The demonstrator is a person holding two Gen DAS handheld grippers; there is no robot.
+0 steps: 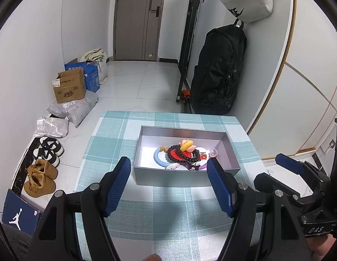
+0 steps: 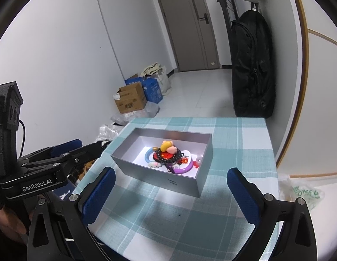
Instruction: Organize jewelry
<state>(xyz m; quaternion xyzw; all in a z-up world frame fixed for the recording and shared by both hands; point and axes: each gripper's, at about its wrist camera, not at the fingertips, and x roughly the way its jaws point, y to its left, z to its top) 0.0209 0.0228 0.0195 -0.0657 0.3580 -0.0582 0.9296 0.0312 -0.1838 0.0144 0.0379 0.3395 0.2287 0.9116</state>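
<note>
Table with teal-and-white plaid cloth (image 1: 172, 213): bears one box near its far edge.

Grey open-top box (image 1: 181, 177): rectangular, lidless, upright on the cloth; a small mark on its near wall in the right wrist view.

Left gripper (image 1: 169, 184): blue-padded fingers spread wide, nothing between them, held over the cloth just short of the box's near wall.

Right gripper (image 2: 171, 192): fingers likewise spread and bare, near the box, apart from it.

Jewelry, heaped inside the box on its white floor:
- light-blue ring bangle (image 1: 158, 159), left side;
- purple bangle (image 2: 185, 168), right side;
- dark beaded bracelet (image 1: 185, 154), on top of the heap;
- yellow-and-pink charm (image 1: 186, 145), topmost;
- clear pink bead (image 1: 213, 152), beside the right wall.
</note>
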